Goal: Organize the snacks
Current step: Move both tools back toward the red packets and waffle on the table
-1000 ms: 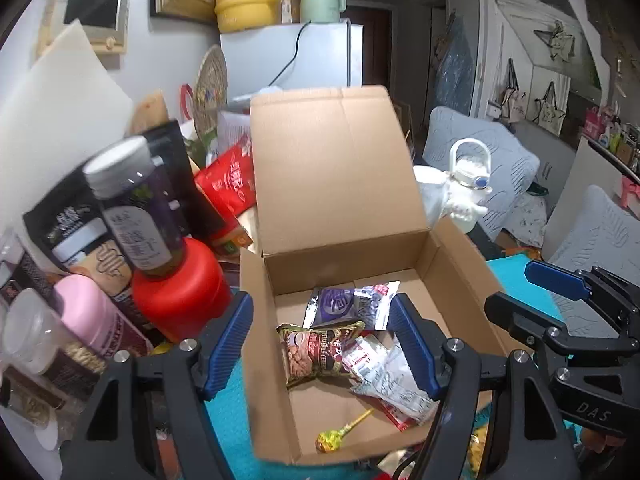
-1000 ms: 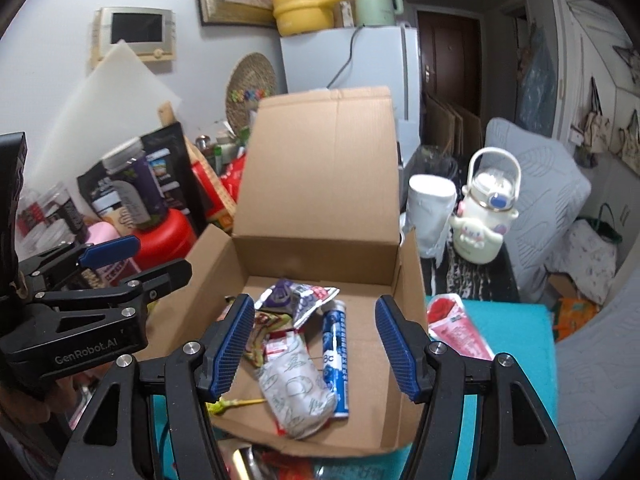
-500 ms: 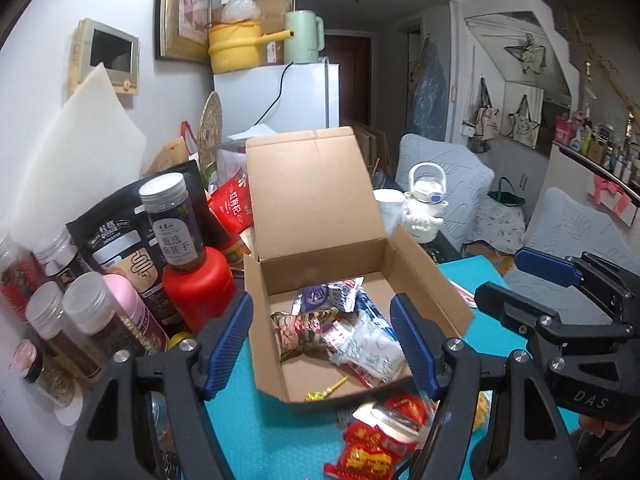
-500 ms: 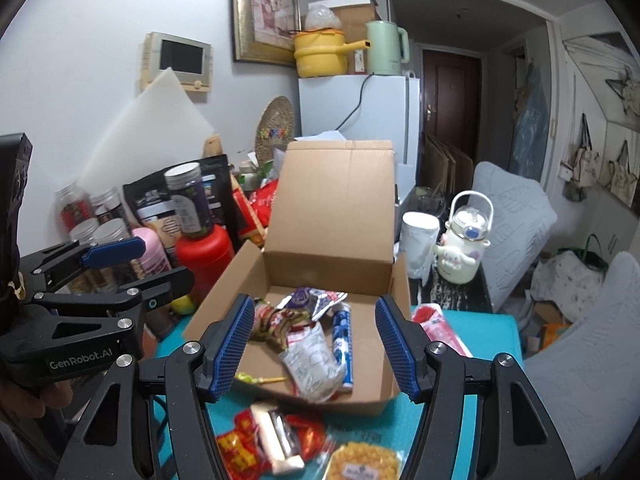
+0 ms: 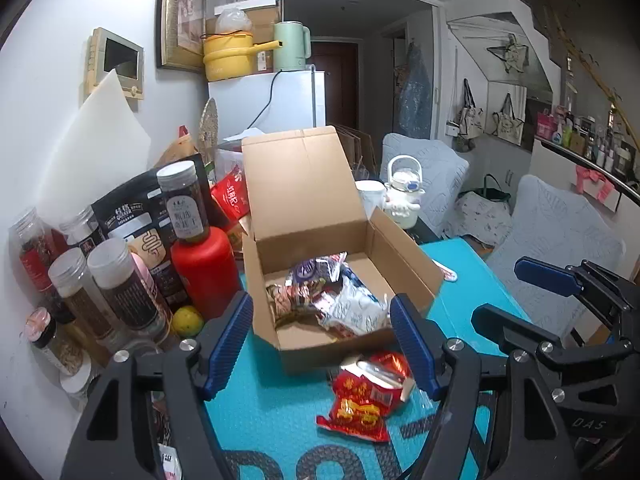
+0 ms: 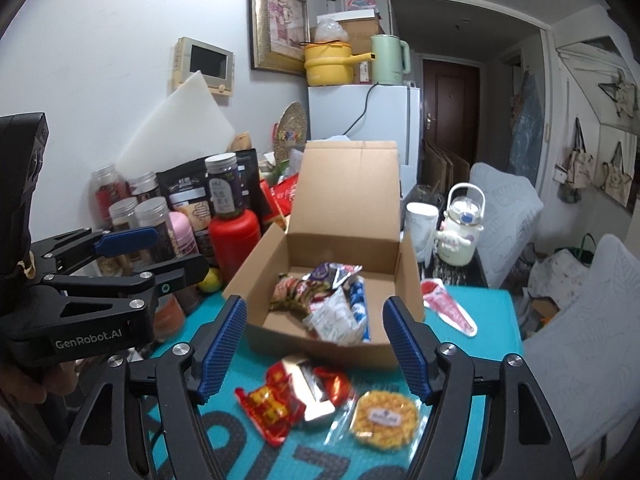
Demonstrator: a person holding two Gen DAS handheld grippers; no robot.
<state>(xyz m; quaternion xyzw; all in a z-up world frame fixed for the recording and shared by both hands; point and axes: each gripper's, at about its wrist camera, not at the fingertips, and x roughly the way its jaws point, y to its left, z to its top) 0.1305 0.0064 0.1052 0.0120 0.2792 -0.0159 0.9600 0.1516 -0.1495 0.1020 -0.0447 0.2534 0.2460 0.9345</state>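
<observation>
Holding several snack packets (image 6: pixel 332 312), cardboard box (image 6: pixel 348 208) stands open.

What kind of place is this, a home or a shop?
Most likely a small lived-in home. A white fridge carries a yellow pot and a green kettle, tote bags hang on the wall, and padded chairs stand beside the table.

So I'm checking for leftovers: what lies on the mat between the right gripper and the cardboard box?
In the right wrist view, red snack packets and a round yellow snack in clear wrap lie between the open right gripper and the cardboard box.
</observation>
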